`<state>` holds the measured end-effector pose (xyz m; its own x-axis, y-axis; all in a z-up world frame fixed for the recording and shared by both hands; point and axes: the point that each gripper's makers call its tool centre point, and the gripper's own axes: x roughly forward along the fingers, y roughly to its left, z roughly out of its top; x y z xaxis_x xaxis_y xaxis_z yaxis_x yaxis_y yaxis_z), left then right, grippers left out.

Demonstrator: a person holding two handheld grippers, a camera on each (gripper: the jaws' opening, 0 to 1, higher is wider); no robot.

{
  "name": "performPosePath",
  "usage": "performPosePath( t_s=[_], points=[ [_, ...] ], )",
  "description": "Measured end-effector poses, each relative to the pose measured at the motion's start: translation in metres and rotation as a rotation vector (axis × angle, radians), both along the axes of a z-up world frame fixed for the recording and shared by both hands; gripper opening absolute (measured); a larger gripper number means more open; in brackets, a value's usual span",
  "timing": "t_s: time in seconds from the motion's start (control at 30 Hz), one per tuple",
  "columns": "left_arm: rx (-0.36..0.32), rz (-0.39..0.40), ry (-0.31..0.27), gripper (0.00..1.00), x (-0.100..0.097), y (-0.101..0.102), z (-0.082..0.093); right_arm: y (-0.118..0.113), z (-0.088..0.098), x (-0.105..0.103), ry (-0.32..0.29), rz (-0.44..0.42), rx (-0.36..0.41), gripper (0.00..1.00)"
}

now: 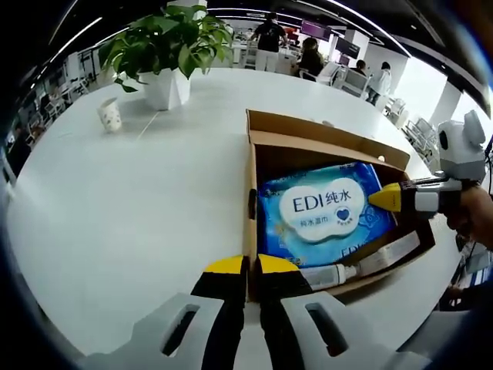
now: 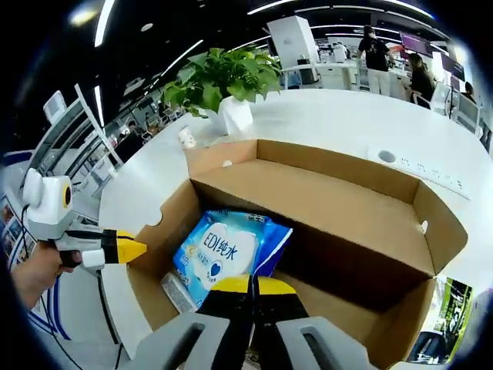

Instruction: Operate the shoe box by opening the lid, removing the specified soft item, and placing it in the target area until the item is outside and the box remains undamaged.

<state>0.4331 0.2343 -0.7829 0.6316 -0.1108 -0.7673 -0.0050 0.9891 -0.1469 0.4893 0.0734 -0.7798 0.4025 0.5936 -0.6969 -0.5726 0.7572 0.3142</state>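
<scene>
Lying flat in the open box point(image 1: 323, 142) near the table point(image 1: 154, 200) edge, wipes point(image 1: 320, 212) looking soft, light, slippery, best pinched by a rim; left gripper point(image 1: 245, 266) closed on box wall, right gripper point(image 2: 250, 285) closed, empty, above wipes.

Two handheld grippers are seen, each built with pale grey slotted jaw bodies, black inner fingers and yellow tips. The left gripper point(image 1: 248, 266) and right gripper point(image 2: 250, 285) are matched in design. A white, rounded housing is carried behind the yellow-tipped jaws, and a bare hand point(image 2: 35, 279) is wrapped around the grip.
</scene>
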Motion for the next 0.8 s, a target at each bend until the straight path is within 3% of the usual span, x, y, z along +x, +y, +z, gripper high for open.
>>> performPosePath(
  t_s=[0.43, 0.8],
  points=[
    [0.010, -0.054, -0.007, 0.04, -0.001, -0.001, 0.002, 0.004, 0.031, -0.002, -0.048, -0.002, 0.032, 0.00],
    [0.023, -0.062, -0.064, 0.04, 0.004, 0.002, 0.024, 0.012, 0.060, -0.005, -0.077, 0.009, 0.078, 0.00]
  ],
)
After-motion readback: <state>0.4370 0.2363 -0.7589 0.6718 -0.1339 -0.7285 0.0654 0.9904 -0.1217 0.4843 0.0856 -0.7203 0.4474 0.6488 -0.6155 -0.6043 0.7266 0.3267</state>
